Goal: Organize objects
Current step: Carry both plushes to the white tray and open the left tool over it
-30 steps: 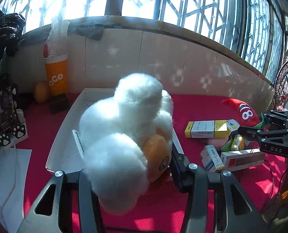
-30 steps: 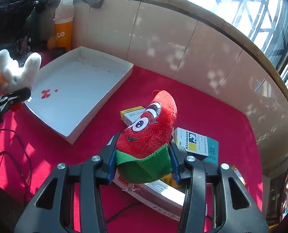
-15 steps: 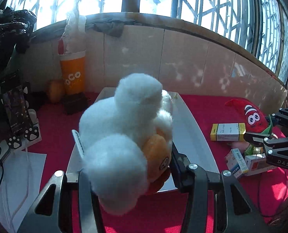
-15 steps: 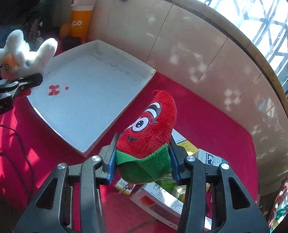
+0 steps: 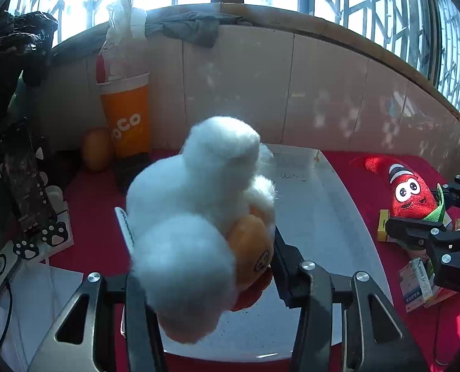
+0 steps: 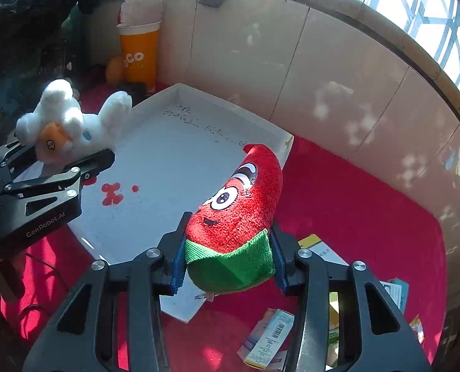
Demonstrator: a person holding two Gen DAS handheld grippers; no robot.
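Red cloth covers the bench point(image 6: 354, 204), and on it lies one shallow white cardboard tray point(image 6: 174, 142). Only the right wrist view shows the three red blotches on the tray floor, the handwriting near its far wall, and the white plush toy's orange face; from the left wrist view that fluffy white plush animal with an orange face point(image 5: 205, 210) shows mostly its back, clamped in the left tool point(image 5: 205, 263) above the tray's near edge. The right tool point(image 6: 227, 263) is closed on the green collar of one red plush chilli with cartoon eyes point(image 6: 236, 204), held over the tray's near right corner. The left view shows the chilli's full face and the right tool's outer side, with small medicine boxes point(image 5: 416, 282) under it. Two plush toys in all; one tall orange paper cup point(image 5: 127, 117) by the tiled wall; at least three boxes on the cloth, exact count unclear
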